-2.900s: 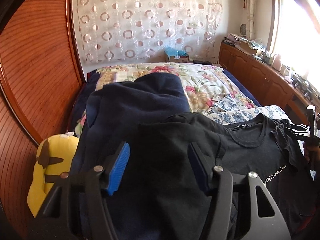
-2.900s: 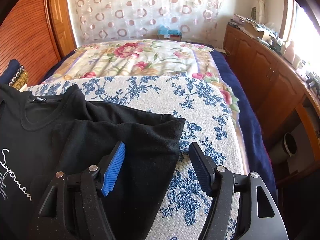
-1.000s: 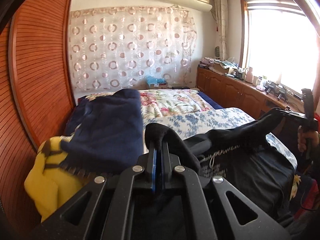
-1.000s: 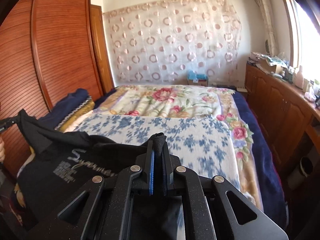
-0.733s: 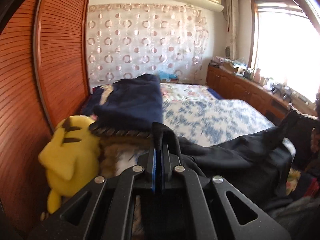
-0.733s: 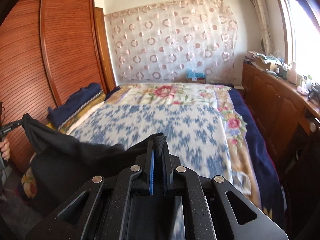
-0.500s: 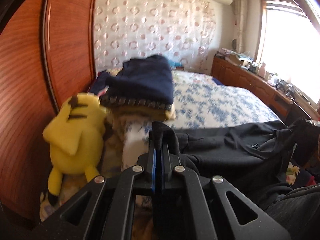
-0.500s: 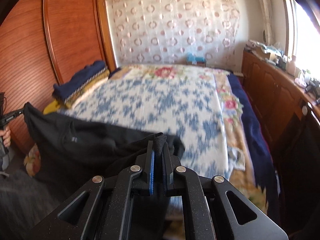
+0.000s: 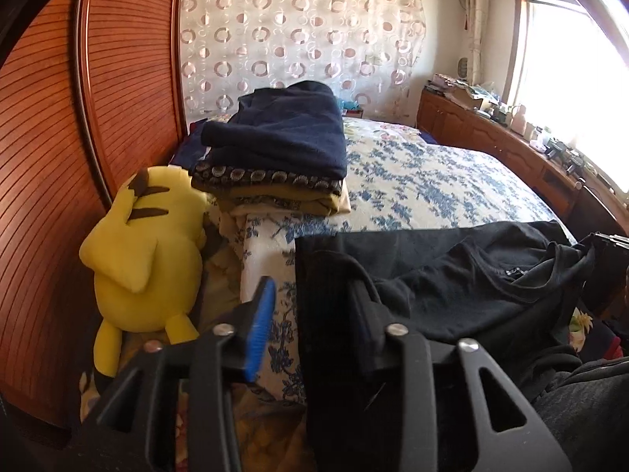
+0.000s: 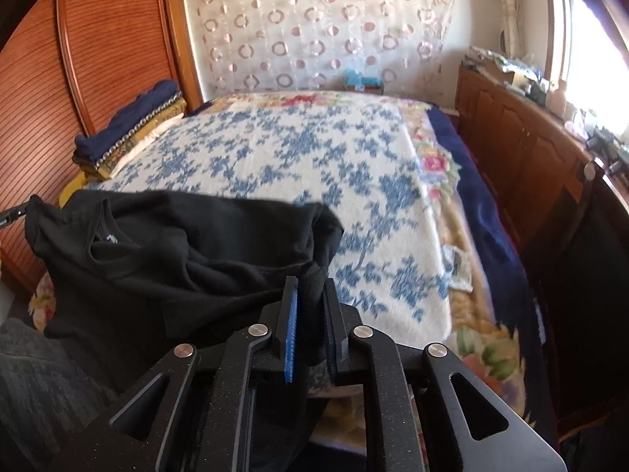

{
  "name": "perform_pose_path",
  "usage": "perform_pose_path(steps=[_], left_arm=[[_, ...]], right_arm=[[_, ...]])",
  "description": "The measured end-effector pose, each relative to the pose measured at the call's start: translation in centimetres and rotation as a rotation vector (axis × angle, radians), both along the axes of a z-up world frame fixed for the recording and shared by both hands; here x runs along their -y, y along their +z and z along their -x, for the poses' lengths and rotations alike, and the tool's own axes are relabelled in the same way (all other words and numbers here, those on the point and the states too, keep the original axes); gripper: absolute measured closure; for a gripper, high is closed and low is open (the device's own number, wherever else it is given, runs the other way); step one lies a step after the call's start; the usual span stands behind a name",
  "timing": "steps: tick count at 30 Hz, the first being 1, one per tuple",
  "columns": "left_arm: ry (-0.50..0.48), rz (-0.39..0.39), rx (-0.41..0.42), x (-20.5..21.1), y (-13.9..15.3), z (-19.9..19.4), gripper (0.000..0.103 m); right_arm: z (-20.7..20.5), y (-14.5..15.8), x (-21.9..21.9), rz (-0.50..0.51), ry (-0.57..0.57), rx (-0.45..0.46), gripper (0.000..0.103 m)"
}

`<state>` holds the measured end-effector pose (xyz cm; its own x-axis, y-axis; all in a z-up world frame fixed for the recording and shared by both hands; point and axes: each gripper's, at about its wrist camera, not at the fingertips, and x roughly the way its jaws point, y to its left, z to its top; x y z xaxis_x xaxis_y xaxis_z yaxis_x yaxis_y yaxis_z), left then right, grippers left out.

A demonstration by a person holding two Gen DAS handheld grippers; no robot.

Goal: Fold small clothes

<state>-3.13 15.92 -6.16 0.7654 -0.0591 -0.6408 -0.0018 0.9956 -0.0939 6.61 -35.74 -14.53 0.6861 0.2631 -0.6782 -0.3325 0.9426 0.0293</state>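
A black T-shirt (image 9: pixel 452 287) lies spread across the near edge of the bed, collar up, on the blue-flowered blanket (image 9: pixel 412 185). My left gripper (image 9: pixel 314 295) is at the shirt's left corner and its jaws are opening. The blue pad (image 9: pixel 257 326) stands clear, and cloth still drapes over the other finger. In the right wrist view the same T-shirt (image 10: pixel 177 251) stretches to the left. My right gripper (image 10: pixel 310 303) holds a bunch of its right corner between the pads as its jaws start opening.
A stack of folded clothes (image 9: pixel 283 137) topped by a navy piece sits at the bed's left, beside a yellow plush toy (image 9: pixel 145 244) and the wooden wardrobe (image 9: pixel 59 157). Wooden cabinets (image 10: pixel 511 137) run along the right. A person's grey clothing (image 10: pixel 31 362) is close below.
Both grippers came down toward the bed's near edge and the lifted shirt now rests on the blanket. The left jaws went from shut to apart; the right jaws parted slightly.
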Motion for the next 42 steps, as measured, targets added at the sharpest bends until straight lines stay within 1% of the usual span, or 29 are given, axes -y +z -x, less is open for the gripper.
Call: perform_pose_path(steps=[1, 2, 3, 4, 5, 6, 7, 8, 10, 14, 19, 24, 28, 32, 33, 36, 38, 39, 40, 41, 42], left_arm=[[0.0, 0.002, 0.004, -0.2, 0.2, -0.2, 0.053], [-0.008, 0.01, 0.008, -0.3, 0.4, -0.5, 0.048], [-0.019, 0.019, 0.009, -0.4, 0.5, -0.8, 0.045], [-0.031, 0.025, 0.007, -0.5, 0.6, -1.3, 0.044], [-0.038, 0.028, 0.006, -0.5, 0.7, -1.8, 0.044], [-0.045, 0.029, 0.004, -0.6, 0.7, -2.6, 0.044], [-0.041, 0.023, 0.001, -0.6, 0.6, -3.3, 0.044], [-0.04, 0.018, -0.002, -0.6, 0.6, -3.9, 0.044], [-0.051, 0.005, -0.027, -0.6, 0.2, -5.7, 0.044], [-0.068, -0.001, -0.067, -0.2, -0.7, -8.2, 0.044], [-0.084, -0.02, -0.163, 0.7, -3.2, -10.6, 0.044], [-0.074, -0.02, -0.249, 0.8, -5.4, -11.0, 0.044], [-0.08, -0.02, -0.256, 1.0, -5.6, -10.6, 0.044], [-0.092, -0.023, -0.265, 1.4, -5.9, -10.6, 0.045], [-0.094, -0.018, -0.268, 1.4, -6.0, -10.7, 0.046], [-0.115, 0.023, -0.275, 1.3, -5.9, -10.9, 0.057], [-0.134, 0.023, -0.283, 1.6, -5.6, -11.0, 0.072], [-0.152, 0.032, -0.287, 1.8, -5.5, -10.9, 0.087], [-0.158, 0.03, -0.285, 2.1, -5.4, -10.8, 0.094], [-0.156, 0.008, -0.271, 2.6, -5.0, -10.5, 0.096], [-0.158, -0.005, -0.252, 3.0, -4.5, -10.1, 0.097]], right_arm=[[0.0, 0.4, 0.0, 0.001, 0.0, 0.014, 0.09], [0.0, 0.8, 0.0, 0.004, 0.001, 0.025, 0.087], [-0.2, 1.3, -0.1, 0.01, 0.001, 0.041, 0.078], [-0.2, 1.7, -0.1, 0.016, 0.001, 0.058, 0.068], [-0.4, 2.2, -0.1, 0.021, -0.003, 0.074, 0.063], [-0.7, 2.5, -0.2, 0.022, -0.009, 0.088, 0.055], [-1.0, 2.9, -0.2, 0.021, -0.015, 0.101, 0.049], [-1.4, 3.0, -0.4, 0.022, -0.014, 0.107, 0.049], [-2.5, 2.8, -1.0, 0.026, 0.012, 0.09, 0.049], [-5.1, 1.9, -2.3, 0.013, 0.028, 0.07, 0.049], [-7.9, 0.2, -3.1, 0.017, 0.025, 0.035, 0.049], [-10.0, -2.2, -2.8, 0.04, 0.009, -0.04, 0.048], [-10.7, -3.4, -2.3, 0.016, -0.009, -0.12, 0.048], [-10.4, -3.7, -2.4, 0.019, 0.01, -0.127, 0.048], [-10.4, -3.8, -2.5, 0.016, 0.013, -0.131, 0.048], [-10.8, -4.6, -3.0, 0.026, 0.019, -0.156, 0.046], [-10.7, -4.9, -3.6, 0.065, 0.031, -0.144, 0.046], [-10.7, -4.9, -4.0, 0.091, 0.036, -0.148, 0.056], [-10.5, -4.8, -4.5, 0.093, 0.062, -0.157, 0.081], [-10.4, -4.6, -5.0, 0.078, 0.101, -0.177, 0.09], [-10.1, -4.6, -5.5, 0.087, 0.124, -0.179, 0.091]])
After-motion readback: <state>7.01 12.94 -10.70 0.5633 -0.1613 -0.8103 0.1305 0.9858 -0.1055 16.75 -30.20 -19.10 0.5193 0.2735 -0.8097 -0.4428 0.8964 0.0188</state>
